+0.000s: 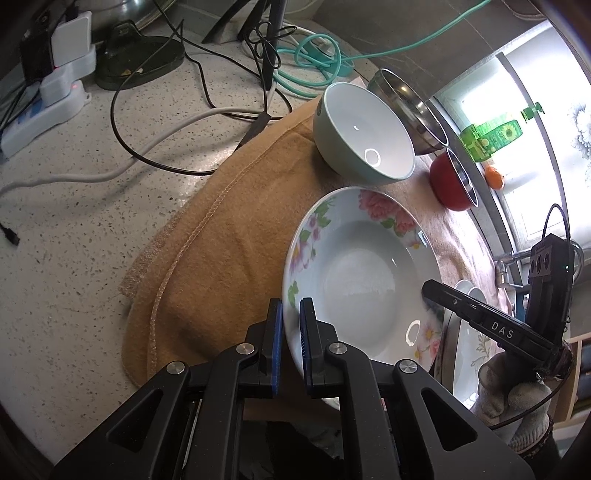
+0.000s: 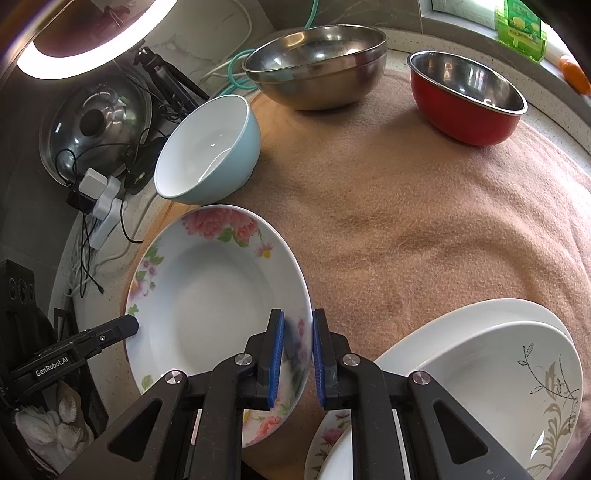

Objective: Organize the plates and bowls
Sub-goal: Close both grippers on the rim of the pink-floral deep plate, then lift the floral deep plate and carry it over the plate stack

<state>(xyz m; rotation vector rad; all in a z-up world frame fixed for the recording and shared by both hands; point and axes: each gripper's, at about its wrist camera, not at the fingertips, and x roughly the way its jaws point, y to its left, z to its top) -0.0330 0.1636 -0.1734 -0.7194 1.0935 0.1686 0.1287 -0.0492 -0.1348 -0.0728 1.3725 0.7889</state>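
Observation:
A deep floral plate [image 1: 360, 266] [image 2: 218, 295] is held between both grippers over a brown towel [image 1: 236, 236] [image 2: 424, 221]. My left gripper [image 1: 291, 317] is shut on its left rim. My right gripper [image 2: 298, 328] straddles its right rim with the jaws close around it; it also shows in the left wrist view [image 1: 428, 286]. A light blue bowl [image 1: 364, 133] [image 2: 208, 147] stands behind the plate. A steel bowl [image 2: 317, 64] and a red bowl [image 2: 467, 96] stand at the back. Stacked white plates [image 2: 491, 362] lie at the front right.
Cables, a power strip [image 1: 44, 103] and a pot lid [image 2: 96, 125] crowd the speckled counter [image 1: 74, 236] to the left. A green bottle [image 2: 521, 26] and an orange [image 2: 574, 74] sit on the window sill.

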